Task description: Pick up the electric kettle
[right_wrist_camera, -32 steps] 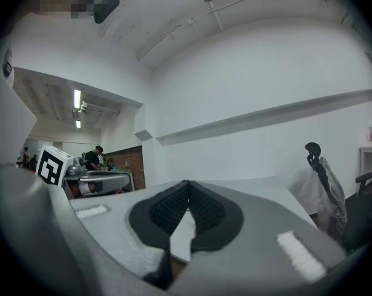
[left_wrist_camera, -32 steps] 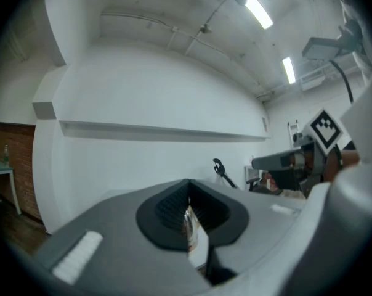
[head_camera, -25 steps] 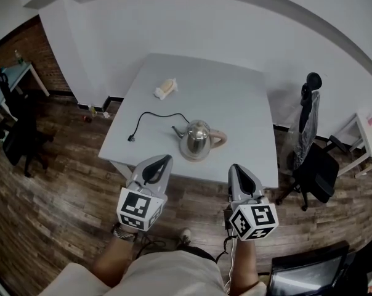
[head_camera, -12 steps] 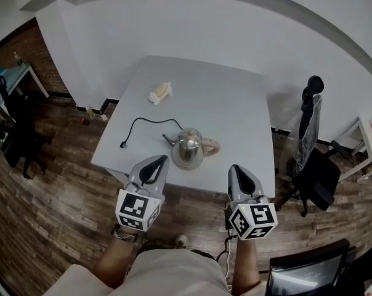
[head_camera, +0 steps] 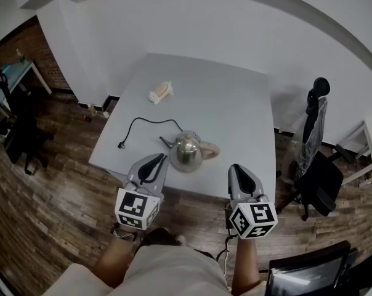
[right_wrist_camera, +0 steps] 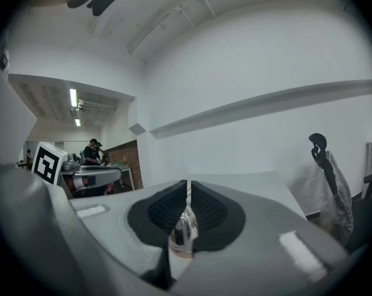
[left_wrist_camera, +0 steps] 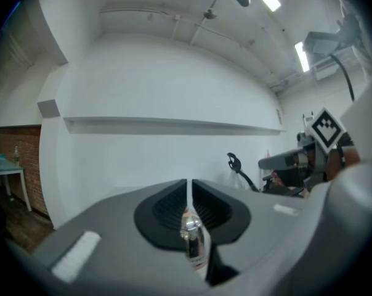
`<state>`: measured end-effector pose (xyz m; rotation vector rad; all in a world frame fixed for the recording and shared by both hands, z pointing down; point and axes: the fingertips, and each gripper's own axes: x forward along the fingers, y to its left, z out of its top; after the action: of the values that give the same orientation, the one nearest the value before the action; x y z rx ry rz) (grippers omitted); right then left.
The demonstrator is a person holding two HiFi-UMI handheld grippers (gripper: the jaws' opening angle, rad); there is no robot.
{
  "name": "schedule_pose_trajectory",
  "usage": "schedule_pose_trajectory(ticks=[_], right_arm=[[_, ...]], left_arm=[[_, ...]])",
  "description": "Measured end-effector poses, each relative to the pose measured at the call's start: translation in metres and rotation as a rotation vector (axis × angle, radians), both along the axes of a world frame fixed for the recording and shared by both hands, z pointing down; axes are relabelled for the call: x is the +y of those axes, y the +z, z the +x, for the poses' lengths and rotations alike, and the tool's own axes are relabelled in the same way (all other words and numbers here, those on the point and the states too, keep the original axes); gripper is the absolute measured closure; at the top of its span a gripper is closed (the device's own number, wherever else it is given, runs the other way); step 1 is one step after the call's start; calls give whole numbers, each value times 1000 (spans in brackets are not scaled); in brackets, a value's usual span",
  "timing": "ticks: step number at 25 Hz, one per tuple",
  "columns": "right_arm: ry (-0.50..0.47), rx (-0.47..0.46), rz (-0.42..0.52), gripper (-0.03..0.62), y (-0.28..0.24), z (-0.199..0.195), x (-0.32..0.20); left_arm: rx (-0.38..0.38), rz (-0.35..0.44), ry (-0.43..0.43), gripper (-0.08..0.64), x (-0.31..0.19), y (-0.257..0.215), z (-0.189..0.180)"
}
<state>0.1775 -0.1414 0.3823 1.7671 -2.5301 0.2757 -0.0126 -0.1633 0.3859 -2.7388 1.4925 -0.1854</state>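
Note:
A shiny steel electric kettle [head_camera: 187, 151] with a tan handle stands near the front edge of the white table [head_camera: 223, 97]; its black cord [head_camera: 150, 119] trails off to the left. My left gripper [head_camera: 163, 158] hovers just off the table's front edge, close to the kettle's left side. My right gripper [head_camera: 233, 167] hangs to the kettle's right, a little short of it. The jaws of both are opening and stand only a slit apart, with nothing between them. The kettle [left_wrist_camera: 194, 242] shows through the slit in the left gripper view, and the kettle [right_wrist_camera: 181, 233] likewise in the right gripper view.
A small cream object [head_camera: 161, 92] lies on the table's far left part. A black office chair [head_camera: 318, 165] with a bag stands at the right, another dark chair [head_camera: 16, 128] at the left. A dark monitor [head_camera: 303, 273] sits at bottom right. The floor is wood.
The table and kettle have drawn nearer to both grippers; the kettle now sits just beyond and between their tips. Both grippers kept their places in the view.

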Motion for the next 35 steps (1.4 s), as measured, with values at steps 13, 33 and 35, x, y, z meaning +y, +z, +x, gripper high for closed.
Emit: schedule_pose_trajectory(ticks=[13, 33, 35], right_arm=[[28, 29, -4, 504, 10, 6, -30], [13, 88, -33, 446, 32, -9, -71], [15, 90, -34, 445, 33, -9, -71]], left_arm=[[-1, 33, -6, 502, -35, 5, -5], [-27, -30, 0, 456, -83, 38, -18], [-24, -32, -1, 450, -85, 39, -18]])
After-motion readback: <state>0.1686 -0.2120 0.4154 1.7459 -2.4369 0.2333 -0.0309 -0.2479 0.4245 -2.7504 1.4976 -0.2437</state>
